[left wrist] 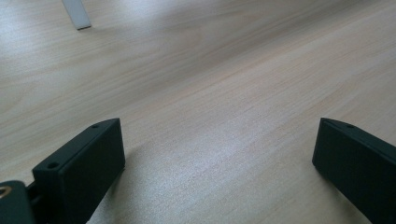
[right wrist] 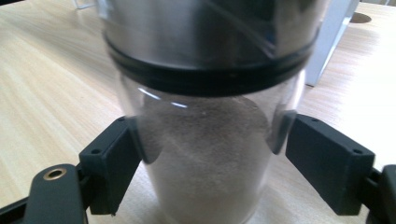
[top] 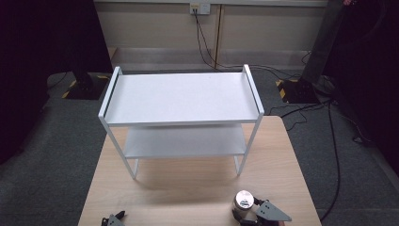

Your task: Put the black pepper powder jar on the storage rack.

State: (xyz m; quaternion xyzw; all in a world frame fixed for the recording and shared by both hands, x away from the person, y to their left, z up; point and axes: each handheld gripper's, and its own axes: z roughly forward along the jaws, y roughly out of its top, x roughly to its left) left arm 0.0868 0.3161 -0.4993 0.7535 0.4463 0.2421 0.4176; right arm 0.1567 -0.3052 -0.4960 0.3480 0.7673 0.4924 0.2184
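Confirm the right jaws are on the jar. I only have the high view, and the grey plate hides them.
Observer: In the right gripper view, the right gripper has a jaw against each side of the jar, on its clear wall below the black band.
Operator: Contents?
Observer: Brownish-grey powder, up to a little under that band.
Operator: Left jaws?
Observer: In the left gripper view, the left gripper has its jaws wide apart, with bare table between them.
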